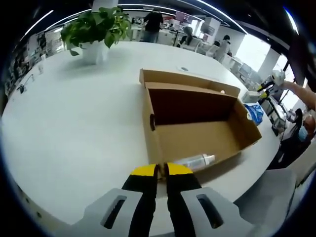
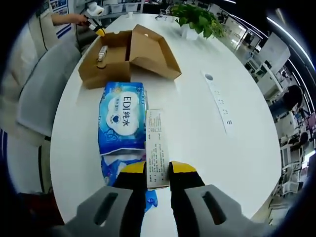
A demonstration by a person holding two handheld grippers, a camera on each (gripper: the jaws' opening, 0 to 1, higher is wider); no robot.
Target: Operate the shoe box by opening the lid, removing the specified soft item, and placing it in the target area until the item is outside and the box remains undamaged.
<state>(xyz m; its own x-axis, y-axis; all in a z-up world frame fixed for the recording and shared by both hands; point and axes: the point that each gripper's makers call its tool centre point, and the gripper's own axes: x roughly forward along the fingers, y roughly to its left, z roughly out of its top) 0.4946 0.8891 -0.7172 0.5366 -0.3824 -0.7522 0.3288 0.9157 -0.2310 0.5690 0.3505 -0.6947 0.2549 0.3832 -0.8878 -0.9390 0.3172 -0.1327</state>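
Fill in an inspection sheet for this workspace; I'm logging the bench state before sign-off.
Surface: white table, large, rounded edge.
Job's things: cardboard shoe box open, lid folded back; blue wipes pack lies on the table outside the box, its end at the right gripper's jaws.
Clutter: clear bottle lying inside the box; potted plant; flush power strip in the tabletop.
Grippers: left gripper jaws together at the box's near wall, holding nothing; right gripper shut on the pack's white label flap.
Cables: nothing seen.
Surroundings: grey chair, people at desks behind.
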